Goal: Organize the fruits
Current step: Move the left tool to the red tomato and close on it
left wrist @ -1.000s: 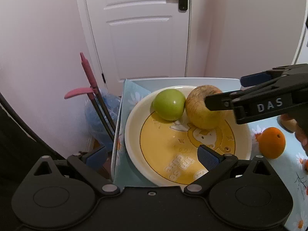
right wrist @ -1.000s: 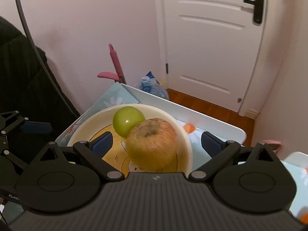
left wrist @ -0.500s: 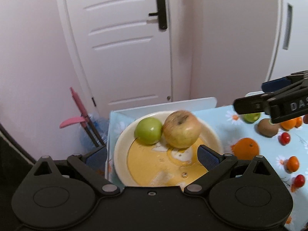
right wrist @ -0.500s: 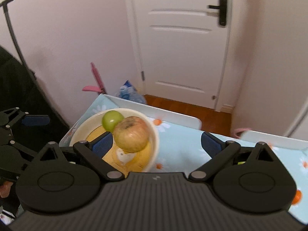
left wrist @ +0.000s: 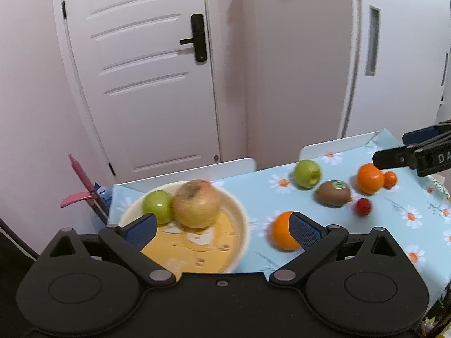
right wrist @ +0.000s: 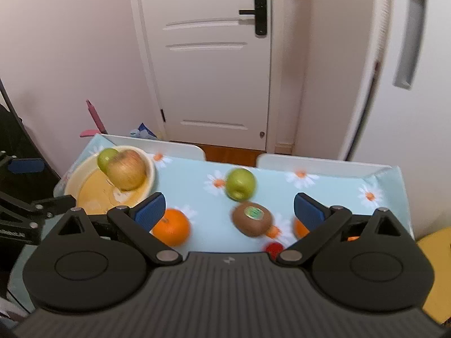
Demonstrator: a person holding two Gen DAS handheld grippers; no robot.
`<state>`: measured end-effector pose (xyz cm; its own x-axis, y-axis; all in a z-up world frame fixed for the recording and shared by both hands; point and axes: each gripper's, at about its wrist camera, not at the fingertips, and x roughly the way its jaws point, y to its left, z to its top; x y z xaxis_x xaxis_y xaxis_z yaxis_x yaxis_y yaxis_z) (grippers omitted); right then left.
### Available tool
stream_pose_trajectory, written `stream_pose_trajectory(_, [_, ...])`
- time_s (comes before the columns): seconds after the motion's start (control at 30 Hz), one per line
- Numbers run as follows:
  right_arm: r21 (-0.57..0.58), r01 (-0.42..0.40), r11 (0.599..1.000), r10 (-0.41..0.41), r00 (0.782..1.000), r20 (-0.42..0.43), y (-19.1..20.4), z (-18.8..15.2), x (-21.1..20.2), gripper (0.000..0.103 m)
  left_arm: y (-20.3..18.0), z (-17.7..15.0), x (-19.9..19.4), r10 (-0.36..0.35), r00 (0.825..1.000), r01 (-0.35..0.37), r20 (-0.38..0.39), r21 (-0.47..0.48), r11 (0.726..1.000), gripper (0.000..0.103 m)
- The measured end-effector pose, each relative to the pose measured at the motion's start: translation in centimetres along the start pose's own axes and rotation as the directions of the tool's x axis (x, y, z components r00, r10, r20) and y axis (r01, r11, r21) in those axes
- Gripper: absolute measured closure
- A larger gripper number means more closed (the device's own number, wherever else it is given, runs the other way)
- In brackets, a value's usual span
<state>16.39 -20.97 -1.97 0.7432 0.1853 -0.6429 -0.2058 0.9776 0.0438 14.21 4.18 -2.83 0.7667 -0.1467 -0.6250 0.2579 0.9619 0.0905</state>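
Two hand-held grippers hang with jaws spread wide and empty above a table (right wrist: pixel 186 177) covered in a pale blue daisy-print cloth, a white door (right wrist: pixel 208 56) closed behind it. The left gripper (left wrist: pixel 222 229) has nothing between its blue-padded fingers (left wrist: pixel 303 229); just ahead of its left finger sits a cream plate (left wrist: pixel 239 225) with a yellow printed centre, holding a small green apple (left wrist: pixel 156 205) that touches a larger yellowish apple (left wrist: pixel 196 207). An orange (left wrist: pixel 279 232) lies on the cloth just beside the plate, partly behind the left gripper's right finger. Further ahead and to its right rest a second green apple (left wrist: pixel 307 173), a kiwi (left wrist: pixel 333 194) with a green sticker, a small red fruit (left wrist: pixel 362 206), a second orange (left wrist: pixel 369 178) and a tiny orange fruit (left wrist: pixel 390 178) touching it. The right gripper's fingertip juts in at the far right edge of that view, above the second orange.

Seen from the right gripper (right wrist: pixel 229 208), equally wide open and holding nothing, the plate (right wrist: pixel 149 166) with its two apples (right wrist: pixel 126 171) lies ahead to the left, the near orange (right wrist: pixel 172 226) just behind its left finger (right wrist: pixel 149 211), the loose green apple (right wrist: pixel 240 183) and the kiwi (right wrist: pixel 252 218) between its fingers, apart from one another. The red fruit (right wrist: pixel 274 247) peeps out at the gripper body's edge, and another orange (right wrist: pixel 300 228) shows behind the right finger. The left gripper's black frame (right wrist: pixel 25 208) reaches in from the left edge beside the plate. Both views are slightly blurred.
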Motion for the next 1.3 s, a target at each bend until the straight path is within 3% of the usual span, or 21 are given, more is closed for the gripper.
stream_pose_trajectory(0.37, [-0.053, -0.054, 0.997, 0.051, 0.997, -0.056, -7.6, -3.5, -0.4, 0.000, -9.0, -1.3, -0.5, 0.000, 0.999, -0.002, -0.043, -0.046, 0.999, 0.001])
stream_pose_trajectory(0.6, [-0.114, -0.109, 0.988, 0.100, 0.991, -0.084, -10.2, -5.1, 2.0, 0.000, -14.0, -3.6, 1.0, -0.012, 0.996, 0.007, -0.084, -0.065, 0.998, 0.002])
stream_pose_trajectory(0.77, [-0.144, -0.146, 0.979, 0.132, 0.986, -0.105, -11.2, -6.6, 4.3, 0.002, -16.7, -5.8, 2.7, -0.060, 0.992, 0.054, -0.108, -0.056, 0.997, 0.005])
stream_pose_trajectory(0.97, [-0.159, -0.187, 0.969, 0.165, 0.977, -0.138, -11.4, -8.4, 6.5, 0.008, -19.5, -7.8, 4.6, -0.101, 0.986, 0.102, -0.136, -0.001, 0.995, 0.016])
stream_pose_trajectory(1.03, [-0.171, -0.203, 0.964, 0.178, 0.973, -0.148, -11.2, -8.9, 6.9, 0.010, -20.1, -8.4, 5.1, -0.106, 0.983, 0.109, -0.147, 0.012, 0.994, 0.028])
stream_pose_trajectory(1.3, [-0.185, -0.241, 0.953, 0.213, 0.964, -0.158, -10.1, -9.3, 7.9, 0.012, -20.6, -8.9, 6.2, -0.129, 0.980, 0.132, -0.154, 0.006, 0.991, 0.053])
